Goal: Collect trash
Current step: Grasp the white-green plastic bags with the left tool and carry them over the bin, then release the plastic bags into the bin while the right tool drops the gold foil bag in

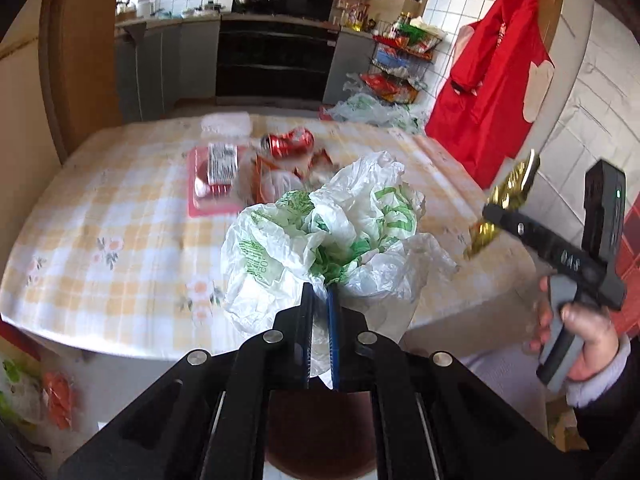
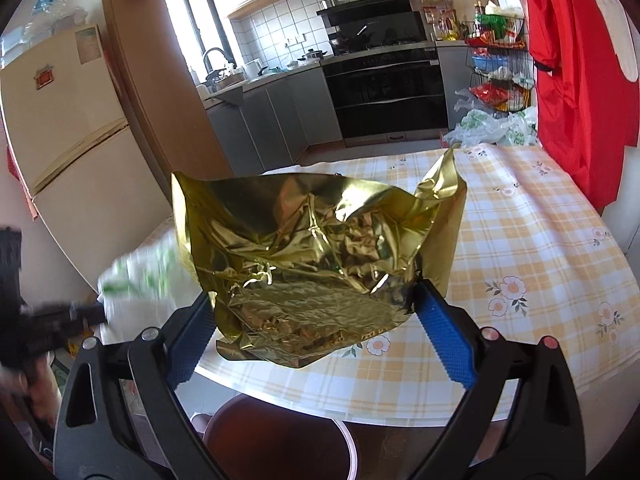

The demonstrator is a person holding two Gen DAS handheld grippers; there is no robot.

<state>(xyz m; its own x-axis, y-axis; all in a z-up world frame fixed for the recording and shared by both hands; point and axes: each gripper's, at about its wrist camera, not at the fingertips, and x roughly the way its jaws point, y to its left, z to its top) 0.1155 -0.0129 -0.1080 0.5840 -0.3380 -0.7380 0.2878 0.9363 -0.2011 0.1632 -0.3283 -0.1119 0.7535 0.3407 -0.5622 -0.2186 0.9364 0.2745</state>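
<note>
The left gripper [image 1: 321,300] has its jaws clamped tight on a crumpled white plastic bag with green print [image 1: 320,232], held up above the near edge of the tabletop [image 1: 120,216], which wears a yellow-and-white checked cloth with flowers. The right gripper [image 2: 316,316] holds a crinkled gold foil wrapper [image 2: 316,256] between its blue pads [image 2: 442,332], its jaws closed on the wrapper's sides, above the near edge too. Toward the far edge lie a crushed red drink can [image 1: 289,142] and a pink tray with a labelled red packet [image 1: 218,178].
</note>
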